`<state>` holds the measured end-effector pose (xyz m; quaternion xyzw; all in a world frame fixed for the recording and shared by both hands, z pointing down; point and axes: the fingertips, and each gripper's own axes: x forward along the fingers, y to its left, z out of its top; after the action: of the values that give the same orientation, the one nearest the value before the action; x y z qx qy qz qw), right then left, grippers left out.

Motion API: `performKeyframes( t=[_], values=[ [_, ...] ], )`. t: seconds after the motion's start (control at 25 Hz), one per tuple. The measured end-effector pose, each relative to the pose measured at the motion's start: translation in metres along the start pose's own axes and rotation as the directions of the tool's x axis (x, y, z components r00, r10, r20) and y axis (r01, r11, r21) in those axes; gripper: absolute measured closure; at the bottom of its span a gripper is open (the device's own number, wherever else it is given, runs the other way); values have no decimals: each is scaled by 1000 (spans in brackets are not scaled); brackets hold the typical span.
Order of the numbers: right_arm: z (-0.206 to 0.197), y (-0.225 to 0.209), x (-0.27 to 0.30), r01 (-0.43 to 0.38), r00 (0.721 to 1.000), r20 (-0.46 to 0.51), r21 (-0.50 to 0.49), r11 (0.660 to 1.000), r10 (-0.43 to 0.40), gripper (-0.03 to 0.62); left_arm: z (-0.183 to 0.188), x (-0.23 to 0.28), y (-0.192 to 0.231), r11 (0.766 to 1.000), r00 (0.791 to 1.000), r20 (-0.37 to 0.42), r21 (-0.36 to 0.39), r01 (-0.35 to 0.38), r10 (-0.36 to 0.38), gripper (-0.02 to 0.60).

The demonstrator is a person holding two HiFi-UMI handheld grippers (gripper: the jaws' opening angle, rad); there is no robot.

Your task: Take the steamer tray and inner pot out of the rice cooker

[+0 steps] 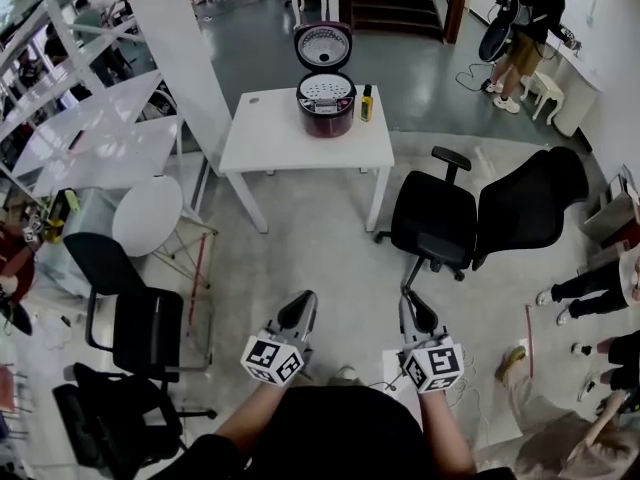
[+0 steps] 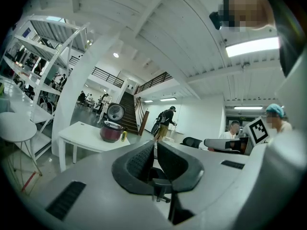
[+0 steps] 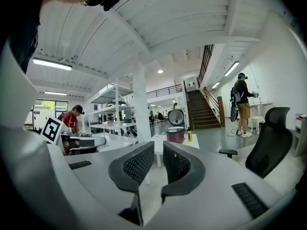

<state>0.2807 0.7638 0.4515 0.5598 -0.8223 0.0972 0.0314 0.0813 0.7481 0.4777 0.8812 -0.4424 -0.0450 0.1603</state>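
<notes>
A person stands in an open office, seen from above, holding a two-jaw gripper in each hand low at the near edge of the scene. The left gripper (image 1: 304,300) and the right gripper (image 1: 409,299) are side by side above a pale floor, and both point toward the far side of the room. The left gripper's own view shows its dark jaws pressed together with nothing between them. The right gripper's jaws are drawn in to a thin slit, and they too hold nothing.

The rice cooker (image 1: 326,98) is well apart from both grippers. It sits on the far edge of a white table (image 1: 290,138) across the floor. The cooker is dark red and its lid stands upright and open. A pale perforated steamer tray (image 1: 326,87) lies in its mouth. The inner pot beneath the tray cannot be made out. A small yellow bottle (image 1: 366,102) stands just right of the cooker.

Two black office chairs (image 1: 436,220) are to the right of the table, between it and the grippers. A round white table (image 1: 147,216) is on the left. A person in dark clothes (image 1: 530,28) stands at the far right.
</notes>
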Motion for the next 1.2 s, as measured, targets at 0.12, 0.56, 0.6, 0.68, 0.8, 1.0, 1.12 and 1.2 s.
performKeyframes(
  t=[0.12, 0.56, 0.6, 0.68, 0.8, 1.0, 1.12, 1.2],
  values=[
    [-4, -2, 1, -17, 1000, -9, 11, 1000, 17, 424, -2, -3, 7, 1000, 1000, -9, 15, -22, 22, 535],
    [-32, -6, 0, -25, 997, -75, 12, 1000, 26, 358, -23, -14, 25, 995, 993, -55, -4, -101, 100, 341],
    [-37, -4, 1, -32, 996, -88, 20, 999, 34, 358, -26, -15, 26, 994, 993, -61, -12, -106, 105, 342],
    [-47, 0, 5, -46, 991, -120, 40, 998, 51, 358, -31, -16, 27, 993, 991, -79, -24, -113, 111, 342],
    [-55, 3, 17, -55, 987, -150, 49, 997, 62, 358, -35, -7, 31, 995, 990, -105, -24, -100, 97, 342],
    [-66, -10, 49, -48, 979, -198, 47, 998, 57, 358, -29, 27, 50, 997, 993, -103, -31, -69, 65, 349],
    [-62, -22, 78, -22, 981, -190, 62, 998, 33, 358, -25, 56, 72, 998, 993, -113, -46, -51, 45, 350],
    [-53, -31, 103, -3, 985, -172, 65, 998, 14, 358, -21, 79, 92, 995, 993, -112, -83, -55, 45, 348]
  ],
)
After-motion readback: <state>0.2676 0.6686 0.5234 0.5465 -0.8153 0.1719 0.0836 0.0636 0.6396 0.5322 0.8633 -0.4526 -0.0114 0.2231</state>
